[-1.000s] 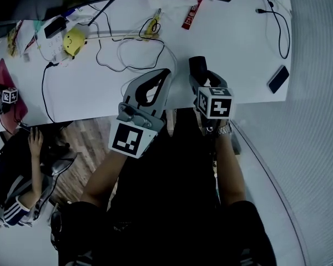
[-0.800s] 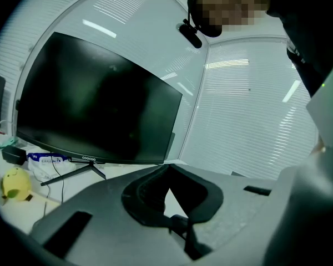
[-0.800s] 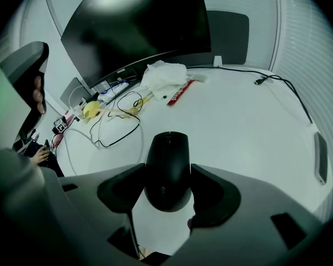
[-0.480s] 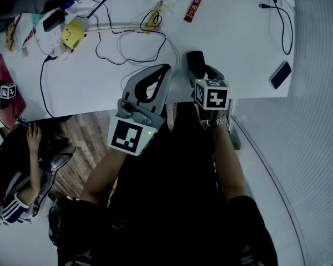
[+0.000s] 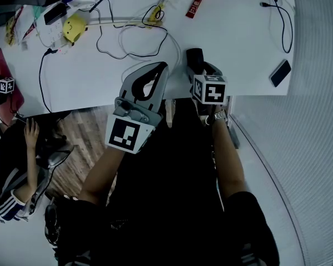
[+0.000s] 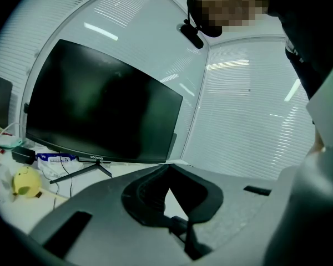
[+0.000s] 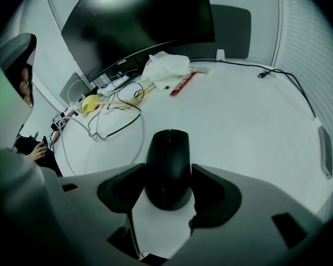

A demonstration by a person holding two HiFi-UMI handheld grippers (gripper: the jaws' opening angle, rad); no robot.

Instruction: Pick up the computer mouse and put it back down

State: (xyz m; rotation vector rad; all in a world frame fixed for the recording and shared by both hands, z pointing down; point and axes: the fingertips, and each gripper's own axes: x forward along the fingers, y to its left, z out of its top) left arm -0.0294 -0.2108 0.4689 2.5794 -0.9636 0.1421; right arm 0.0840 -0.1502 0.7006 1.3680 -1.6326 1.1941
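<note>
The black computer mouse (image 7: 167, 168) sits between the jaws of my right gripper (image 7: 167, 192), which press on both its sides. In the head view the mouse (image 5: 195, 60) pokes out ahead of the right gripper (image 5: 197, 71) over the white desk (image 5: 244, 43), near its front edge. Whether the mouse touches the desk I cannot tell. My left gripper (image 5: 164, 66) hovers just left of it, tilted upward, its jaws closed tip to tip with nothing in them (image 6: 167, 168).
A dark monitor (image 6: 100, 115) stands at the desk's back. Looped cables (image 5: 139, 43), a yellow toy (image 5: 73, 27), a red packet (image 5: 195, 3) and crumpled white paper (image 7: 165, 66) lie beyond the mouse. A phone (image 5: 279, 73) lies at the right edge. A person (image 5: 11, 165) sits lower left.
The head camera has shifted slightly. Both grippers hold their places over the desk's front edge, and the right one stays closed on the mouse.
</note>
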